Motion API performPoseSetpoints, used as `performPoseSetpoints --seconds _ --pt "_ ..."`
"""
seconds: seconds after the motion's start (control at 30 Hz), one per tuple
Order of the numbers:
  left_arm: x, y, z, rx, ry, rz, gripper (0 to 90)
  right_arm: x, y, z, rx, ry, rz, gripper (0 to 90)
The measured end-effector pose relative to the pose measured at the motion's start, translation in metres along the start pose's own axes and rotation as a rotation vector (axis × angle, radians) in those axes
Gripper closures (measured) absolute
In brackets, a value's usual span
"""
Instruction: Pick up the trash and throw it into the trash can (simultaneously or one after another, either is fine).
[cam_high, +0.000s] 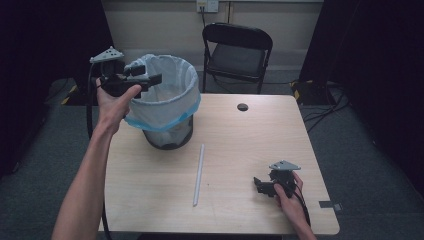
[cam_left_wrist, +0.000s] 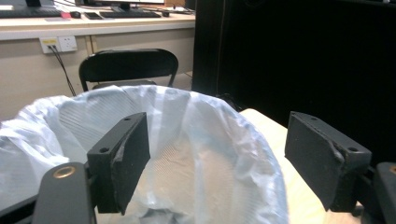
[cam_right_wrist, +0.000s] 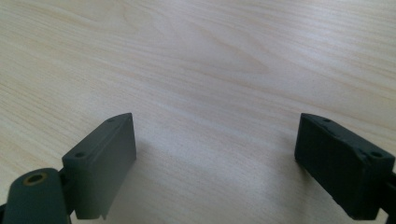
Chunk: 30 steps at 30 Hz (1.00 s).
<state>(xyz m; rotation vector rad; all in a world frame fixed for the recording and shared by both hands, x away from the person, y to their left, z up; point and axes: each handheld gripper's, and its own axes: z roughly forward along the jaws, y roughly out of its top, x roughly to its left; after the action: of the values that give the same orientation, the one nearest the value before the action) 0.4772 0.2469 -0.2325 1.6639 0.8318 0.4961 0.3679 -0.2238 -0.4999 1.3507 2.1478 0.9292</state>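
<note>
Left hand-held gripper (cam_high: 150, 79) over the lined bin (cam_high: 167, 102), jaws wide apart and empty.

The bin, lined with a pale blue bag, stands at the back left of the surface (cam_high: 240, 145); its contents cannot be made out. The white straw (cam_high: 199, 175) lies flat mid-surface, well apart from both grippers. The right hand-held gripper (cam_high: 259, 185) rests near the front right corner, jaws open on nothing, with bare wood between it and the straw.
</note>
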Motion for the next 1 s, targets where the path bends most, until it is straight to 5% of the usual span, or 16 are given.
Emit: performPoseSetpoints --seconds 0.4,0.8,1.0 --pt "-0.025 -0.013 -0.021 0.027 -0.050 0.070 29.6 0.000 0.000 0.000 0.000 0.000 0.001 11.7" --pt "-0.051 -0.057 -0.033 0.023 -0.146 0.051 28.1 0.000 0.000 0.000 0.001 -0.001 0.000 11.7" --pt "-0.061 -0.084 -0.030 0.046 -0.126 0.051 27.4 0.000 0.000 0.000 0.001 -0.002 0.000 11.7"
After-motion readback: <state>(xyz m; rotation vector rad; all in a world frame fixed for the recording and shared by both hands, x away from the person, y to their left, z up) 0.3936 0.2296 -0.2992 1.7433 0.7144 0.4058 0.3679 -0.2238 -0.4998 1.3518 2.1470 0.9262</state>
